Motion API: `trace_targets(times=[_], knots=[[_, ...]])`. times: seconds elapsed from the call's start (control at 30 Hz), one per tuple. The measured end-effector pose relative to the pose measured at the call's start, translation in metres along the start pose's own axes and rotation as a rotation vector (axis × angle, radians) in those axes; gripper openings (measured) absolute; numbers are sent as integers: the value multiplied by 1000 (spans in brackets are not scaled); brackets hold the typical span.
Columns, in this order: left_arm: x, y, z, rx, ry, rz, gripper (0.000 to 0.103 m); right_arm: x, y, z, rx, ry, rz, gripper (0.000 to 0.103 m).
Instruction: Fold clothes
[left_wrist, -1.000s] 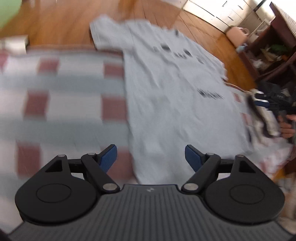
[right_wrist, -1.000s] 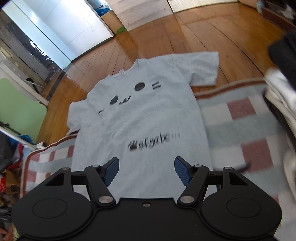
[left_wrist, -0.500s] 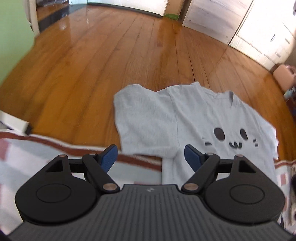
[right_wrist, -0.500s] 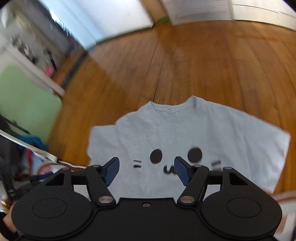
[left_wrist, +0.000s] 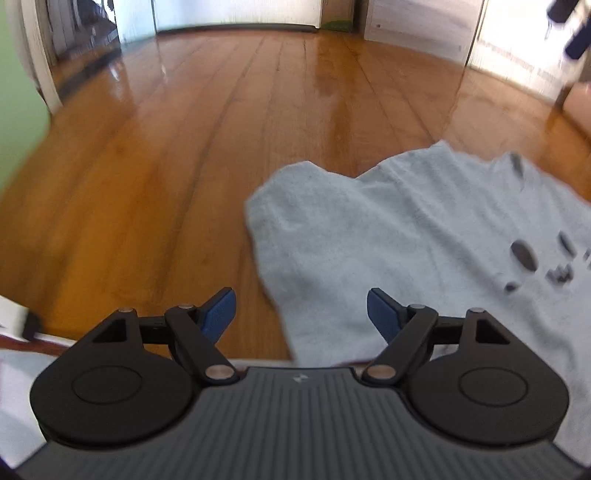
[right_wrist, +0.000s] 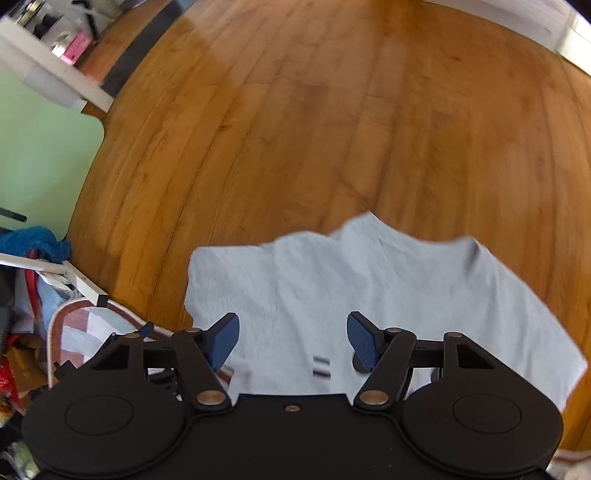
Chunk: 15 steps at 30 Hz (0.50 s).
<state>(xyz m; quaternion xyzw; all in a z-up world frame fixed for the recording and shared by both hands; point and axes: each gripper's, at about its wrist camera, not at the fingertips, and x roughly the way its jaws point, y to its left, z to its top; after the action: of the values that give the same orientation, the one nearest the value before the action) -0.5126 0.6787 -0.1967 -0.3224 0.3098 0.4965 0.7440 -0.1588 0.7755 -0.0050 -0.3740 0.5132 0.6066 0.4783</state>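
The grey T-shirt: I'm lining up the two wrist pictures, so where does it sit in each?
Left wrist: the grey T-shirt fills the right half, a sleeve reaching towards the middle, between and ahead of the open left gripper.
Right wrist: it lies in the lower middle and right, collar at the top, under the open right gripper.
Shared landmark: the wooden floor beyond the shirt, with a green panel at the left edge.
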Motion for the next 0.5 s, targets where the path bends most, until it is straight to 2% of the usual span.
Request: trace_targets(times=[0.13,0.23,0.3,0.33,0.4,0.47,0.5], knots=[[28,27,9,-202,39,-166,80,38,-24,-9,-91,-50,-5,69],[44,32,9,-298,65,-213,80,59,-74,-28,-82,-133,-140,69],[53,28,9,-302,60,-214,79,65,-119,-51,-10,-183,-215,69],[57,24,11,-284,59,-203,79,67,-142,-64,36,-191,-220,69],[66,13,19,-220,67,-167,80,68,-181,-95,140,-164,-186,69],[76,0,29,-139,78,-65,82,65,-207,-130,236,-124,-158,69],[79,-5,32,-117,81,-40,82,62,-216,-150,276,-103,-146,69]])
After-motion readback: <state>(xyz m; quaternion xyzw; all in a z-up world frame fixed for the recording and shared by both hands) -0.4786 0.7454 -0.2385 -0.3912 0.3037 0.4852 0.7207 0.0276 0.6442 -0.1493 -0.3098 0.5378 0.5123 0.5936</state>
